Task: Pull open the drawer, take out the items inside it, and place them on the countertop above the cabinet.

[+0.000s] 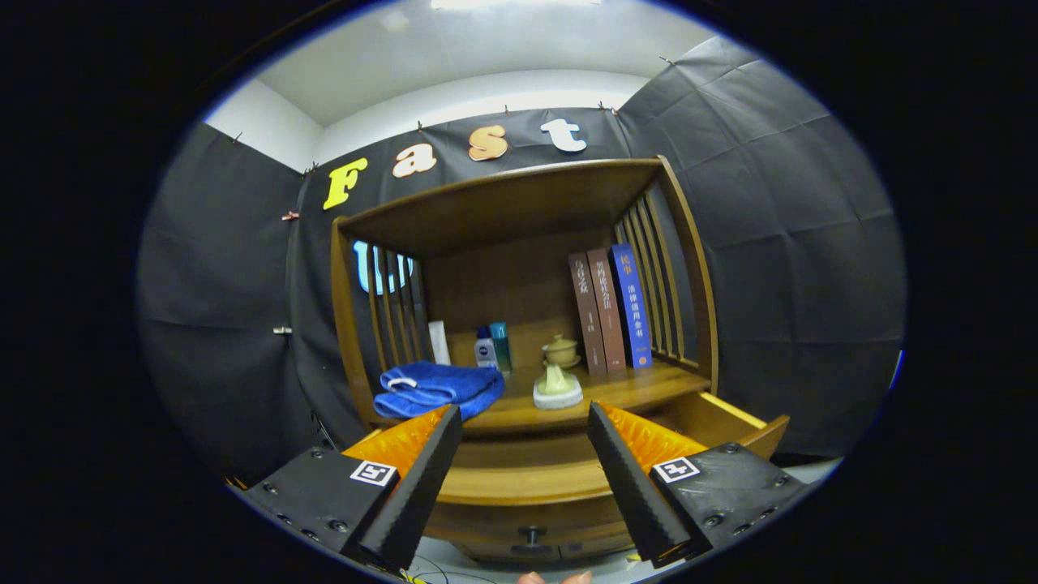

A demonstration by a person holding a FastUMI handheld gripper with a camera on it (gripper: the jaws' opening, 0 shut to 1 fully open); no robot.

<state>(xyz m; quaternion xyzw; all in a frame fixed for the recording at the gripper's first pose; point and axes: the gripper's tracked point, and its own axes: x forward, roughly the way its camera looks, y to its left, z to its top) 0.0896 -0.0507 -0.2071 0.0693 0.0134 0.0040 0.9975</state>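
The brown wooden cabinet (519, 243) was seen ahead; its pulled-out wooden drawer (527, 478) lay below and between the fingers, interior hidden; the folded blue towel (438, 389) was seen on the countertop; the gripper (525, 426) was held wide open, empty.

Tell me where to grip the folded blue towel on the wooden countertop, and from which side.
Grip the folded blue towel across its thick rolled front edge, coming from the front and slightly above. It lies at the wooden countertop front, just beyond the left finger of the open gripper; the cabinet's slatted side probably blocks a sideways approach.
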